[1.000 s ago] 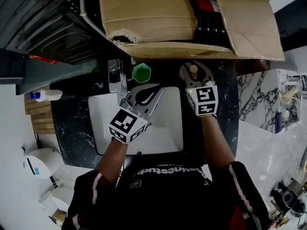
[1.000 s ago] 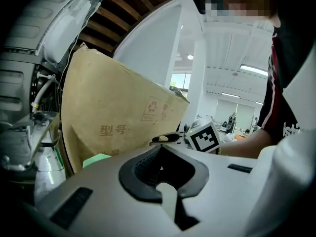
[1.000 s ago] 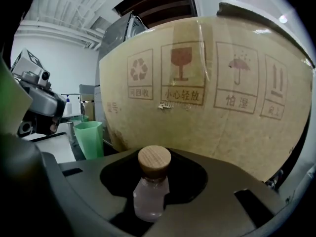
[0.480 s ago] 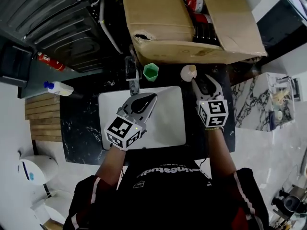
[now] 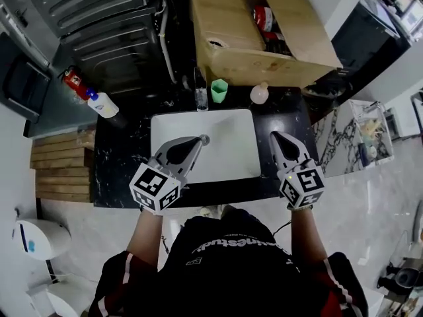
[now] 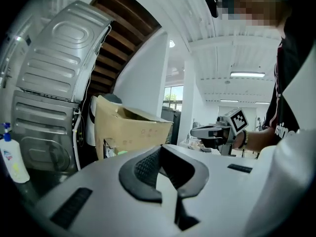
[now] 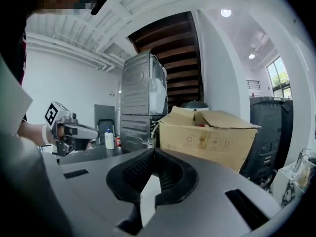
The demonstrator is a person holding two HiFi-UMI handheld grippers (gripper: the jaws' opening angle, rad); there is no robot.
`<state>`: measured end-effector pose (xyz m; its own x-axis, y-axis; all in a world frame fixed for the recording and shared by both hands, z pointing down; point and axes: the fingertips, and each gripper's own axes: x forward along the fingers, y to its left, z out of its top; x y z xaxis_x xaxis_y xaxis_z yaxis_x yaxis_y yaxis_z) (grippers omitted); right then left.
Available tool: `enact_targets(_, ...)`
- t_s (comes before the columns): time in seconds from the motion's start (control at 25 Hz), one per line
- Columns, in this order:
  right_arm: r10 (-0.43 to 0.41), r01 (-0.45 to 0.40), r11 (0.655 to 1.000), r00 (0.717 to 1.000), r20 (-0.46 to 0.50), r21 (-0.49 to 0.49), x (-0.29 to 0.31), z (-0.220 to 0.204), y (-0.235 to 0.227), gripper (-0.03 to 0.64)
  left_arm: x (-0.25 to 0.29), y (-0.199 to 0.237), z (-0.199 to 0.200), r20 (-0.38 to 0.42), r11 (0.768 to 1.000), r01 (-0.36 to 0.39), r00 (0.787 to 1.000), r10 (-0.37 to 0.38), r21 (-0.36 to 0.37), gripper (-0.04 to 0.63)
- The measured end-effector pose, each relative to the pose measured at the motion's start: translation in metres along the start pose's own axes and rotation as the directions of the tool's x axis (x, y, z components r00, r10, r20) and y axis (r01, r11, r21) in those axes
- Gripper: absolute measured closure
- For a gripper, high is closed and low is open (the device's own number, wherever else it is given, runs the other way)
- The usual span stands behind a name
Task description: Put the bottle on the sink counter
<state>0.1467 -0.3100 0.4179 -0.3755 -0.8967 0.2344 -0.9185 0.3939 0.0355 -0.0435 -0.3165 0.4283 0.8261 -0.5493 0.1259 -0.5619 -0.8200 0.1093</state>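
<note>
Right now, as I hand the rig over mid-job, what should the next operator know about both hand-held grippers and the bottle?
Left hand-held gripper: shut, empty, tips over the white sink basin.
Right hand-held gripper: shut, empty, over the black marble counter right of the basin.
Small pale round bottle with tan cap: standing on the counter behind the basin, right of the green plastic cup, clear of both grippers.
Done: bottle is on the sink counter.
Left: nothing apparent; just avoid knocking the bottle.
</note>
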Motion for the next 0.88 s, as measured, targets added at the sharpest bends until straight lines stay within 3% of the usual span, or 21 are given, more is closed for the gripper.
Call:
enact_targets(0.2,0.133,-0.133,0.991,0.991,0.005,-0.023,-0.045,0.007,0.061,0.578,-0.052,-0.033,0.008,0.040,0.999,-0.029,0.999,0.028,0.025,0.583)
enact_targets(0.44,0.244,-0.244,0.970,0.968,0.055,-0.010,-0.100,0.017,0.103,0.578,-0.100,-0.084,0.013,0.074,0.996,-0.080,0.994,0.077,0.042,0.583)
enact_targets(0.6,0.252,-0.249,0.966,0.967,0.045,-0.068,-0.146,0.013,0.117,0.578,-0.116,-0.137,0.015,0.068,0.994,-0.093,0.994,0.089,0.065,0.583)
enact_targets(0.88,0.249,-0.246,0.968,0.965,0.081,-0.043,-0.234,0.004,0.136,0.578,-0.144,-0.226,0.021,0.113,0.993,-0.114,0.988,0.110,0.031,0.583)
